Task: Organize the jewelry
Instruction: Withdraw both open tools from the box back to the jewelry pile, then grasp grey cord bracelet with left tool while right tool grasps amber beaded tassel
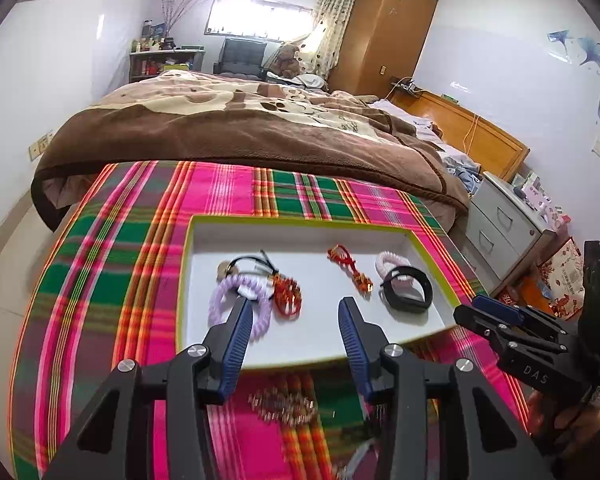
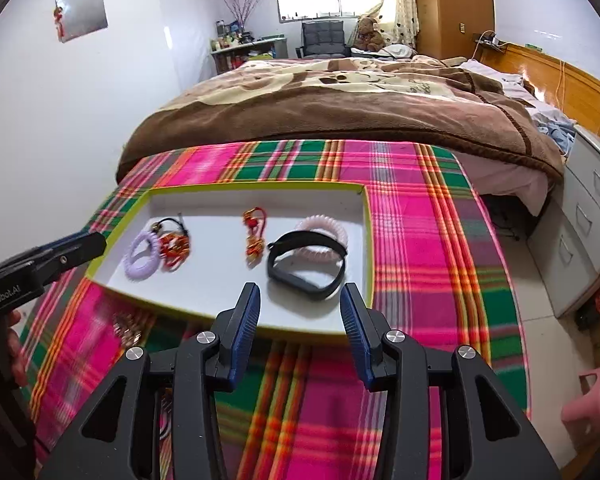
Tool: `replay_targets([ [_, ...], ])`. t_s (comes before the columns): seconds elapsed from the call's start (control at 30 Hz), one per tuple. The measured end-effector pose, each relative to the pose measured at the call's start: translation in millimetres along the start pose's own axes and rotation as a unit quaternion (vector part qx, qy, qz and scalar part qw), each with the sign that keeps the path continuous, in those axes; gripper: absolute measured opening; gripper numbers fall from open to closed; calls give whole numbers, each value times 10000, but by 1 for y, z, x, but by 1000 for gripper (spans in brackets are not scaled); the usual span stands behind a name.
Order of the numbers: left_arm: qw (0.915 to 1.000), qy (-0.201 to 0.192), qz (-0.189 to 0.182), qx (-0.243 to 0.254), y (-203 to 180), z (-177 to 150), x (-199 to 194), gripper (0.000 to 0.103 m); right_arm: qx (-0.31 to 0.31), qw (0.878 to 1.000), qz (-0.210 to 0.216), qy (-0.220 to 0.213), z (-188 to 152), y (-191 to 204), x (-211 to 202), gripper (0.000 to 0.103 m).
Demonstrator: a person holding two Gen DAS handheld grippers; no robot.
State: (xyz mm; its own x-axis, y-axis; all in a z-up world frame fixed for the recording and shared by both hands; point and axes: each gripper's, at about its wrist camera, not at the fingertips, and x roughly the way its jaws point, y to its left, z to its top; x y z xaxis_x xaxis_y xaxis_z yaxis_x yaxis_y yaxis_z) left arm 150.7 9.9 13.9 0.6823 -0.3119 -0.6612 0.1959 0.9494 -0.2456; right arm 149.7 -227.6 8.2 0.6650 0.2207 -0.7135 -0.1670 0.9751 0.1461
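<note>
Jewelry: gold chain bracelet (image 1: 284, 402) on plaid cloth (image 1: 112, 288), beneath the empty, parted left gripper (image 1: 296, 312), short of white tray (image 1: 300, 216). Lower squarely over it; right gripper (image 2: 300, 304) likewise empty.

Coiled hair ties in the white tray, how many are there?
2. A purple coil tie lies at the tray's left end; a pink coil tie at its right end, partly under the black band.

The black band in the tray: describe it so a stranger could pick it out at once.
On the pink and green plaid cloth lies a shallow white tray with a yellow-green rim. At the tray's right end, the black rubbery strap loop lies overlapping a pale pink coiled hair tie. It is the only black, flat band there.
</note>
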Motion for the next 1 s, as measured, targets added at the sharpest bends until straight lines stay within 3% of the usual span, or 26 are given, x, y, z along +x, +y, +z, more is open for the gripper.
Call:
replay_targets([
  [0.33,9993,207,-271,179,-4,-49,-29,45,93,9997,235,44,-35,6,-16,43],
  [0.67,9950,694,-609,376,-24,-89,-15,45,205,9995,223,32,-57,3,-30,43],
  [0.83,9929,844,-513,661,-38,-99,-5,45,234,9995,216,24,-61,1,-35,43],
  [1.0,9935,888,-363,609,-37,-102,1,45,238,9995,184,18,-63,-1,-38,43],
])
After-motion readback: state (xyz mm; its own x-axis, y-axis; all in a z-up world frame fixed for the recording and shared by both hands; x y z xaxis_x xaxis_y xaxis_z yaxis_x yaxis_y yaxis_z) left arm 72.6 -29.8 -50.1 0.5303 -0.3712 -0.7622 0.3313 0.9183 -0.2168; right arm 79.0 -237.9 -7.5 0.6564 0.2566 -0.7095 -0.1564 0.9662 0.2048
